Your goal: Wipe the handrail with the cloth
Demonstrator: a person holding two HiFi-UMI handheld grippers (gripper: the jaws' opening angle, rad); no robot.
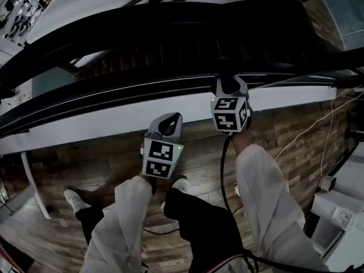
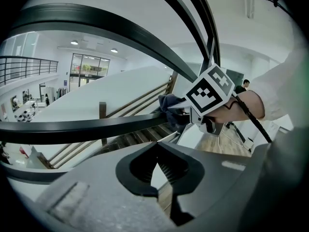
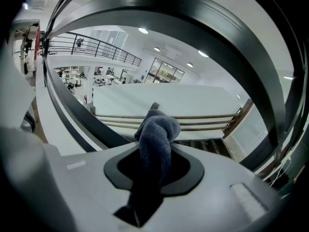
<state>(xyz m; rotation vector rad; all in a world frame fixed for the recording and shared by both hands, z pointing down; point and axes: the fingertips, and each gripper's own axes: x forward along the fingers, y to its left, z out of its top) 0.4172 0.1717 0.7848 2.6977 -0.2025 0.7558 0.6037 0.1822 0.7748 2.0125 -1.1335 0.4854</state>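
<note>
My right gripper (image 1: 230, 85) (image 3: 154, 149) is shut on a grey-blue cloth (image 3: 157, 132), which bulges out past its jaws. In the left gripper view the cloth (image 2: 169, 106) sits against a dark handrail (image 2: 91, 127) that runs across the view, with the right gripper (image 2: 186, 111) behind it. In the head view that handrail (image 1: 131, 95) crosses left to right, and the right gripper reaches up to it; the cloth is hidden there. My left gripper (image 1: 170, 119) (image 2: 155, 146) hangs lower and to the left, off the rail, shut and empty.
A broader black rail (image 1: 170, 21) arches above. A white panel (image 1: 85, 131) runs below the handrail. The wooden floor (image 1: 284, 147) carries loose cables (image 1: 310, 127), and a white box with a socket (image 1: 341, 212) stands at the right. Stairs (image 2: 137, 139) lie beyond.
</note>
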